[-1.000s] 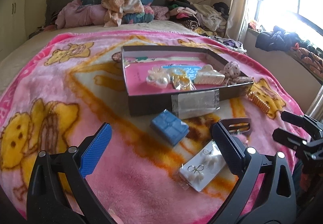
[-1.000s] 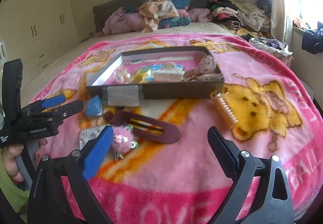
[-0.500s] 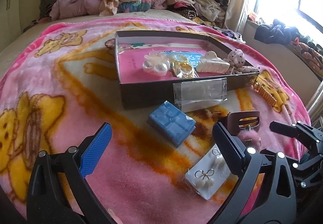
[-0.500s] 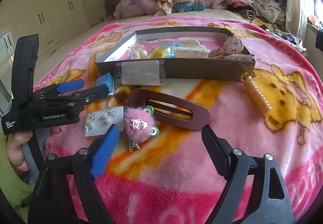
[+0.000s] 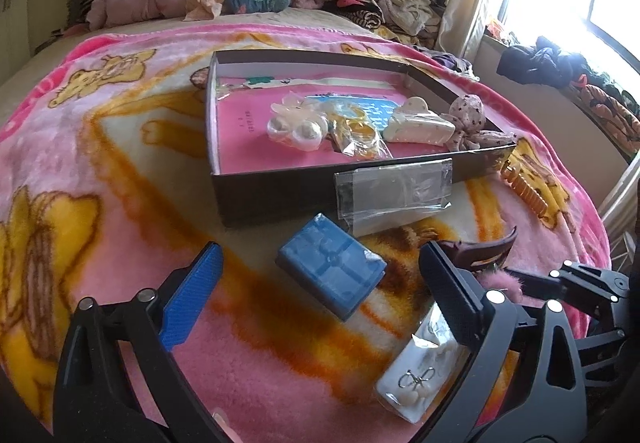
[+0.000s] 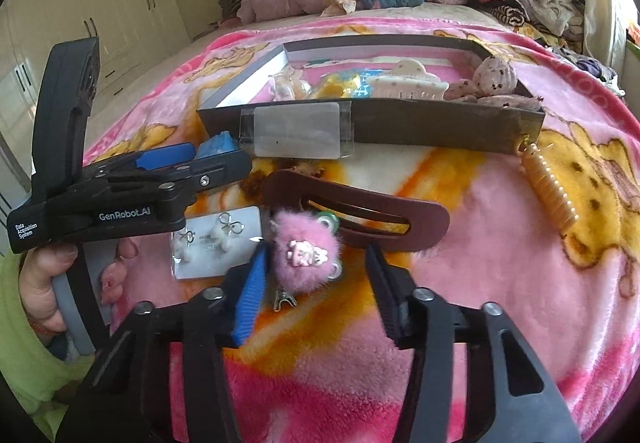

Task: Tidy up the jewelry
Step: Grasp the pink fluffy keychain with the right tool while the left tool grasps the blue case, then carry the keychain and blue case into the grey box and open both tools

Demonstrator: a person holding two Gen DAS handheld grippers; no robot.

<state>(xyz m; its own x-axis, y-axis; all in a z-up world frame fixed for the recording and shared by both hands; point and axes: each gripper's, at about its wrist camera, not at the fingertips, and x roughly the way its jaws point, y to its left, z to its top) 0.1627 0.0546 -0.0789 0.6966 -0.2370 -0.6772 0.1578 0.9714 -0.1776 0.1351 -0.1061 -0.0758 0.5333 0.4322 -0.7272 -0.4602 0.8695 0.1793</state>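
On the pink blanket a small blue box [image 5: 332, 271] lies between the fingers of my left gripper [image 5: 320, 249]. Its jaws are wide and closing, and neither pad touches the box. My right gripper [image 6: 316, 255] has its jaws closing around a fluffy pink hair clip [image 6: 304, 255]. The blue pad brushes the fur and the black pad stands clear of it. A brown oval hair clip [image 6: 360, 215] lies just behind the pink one. A white earring card [image 6: 216, 243] sits left of it, partly under my left gripper's right finger [image 5: 452, 295].
A dark shallow box [image 5: 280, 187] in the middle of the bed holds pearl, gold and cream hair pieces. A clear plastic packet [image 5: 396, 191] leans on its front wall. An orange comb clip [image 6: 548, 187] lies at the box's right corner. Clothes are heaped at the headboard.
Both grippers have come forward and lower over the blanket. The right jaws have narrowed from wide open around the pink clip. The blue box now lies between the left fingers.
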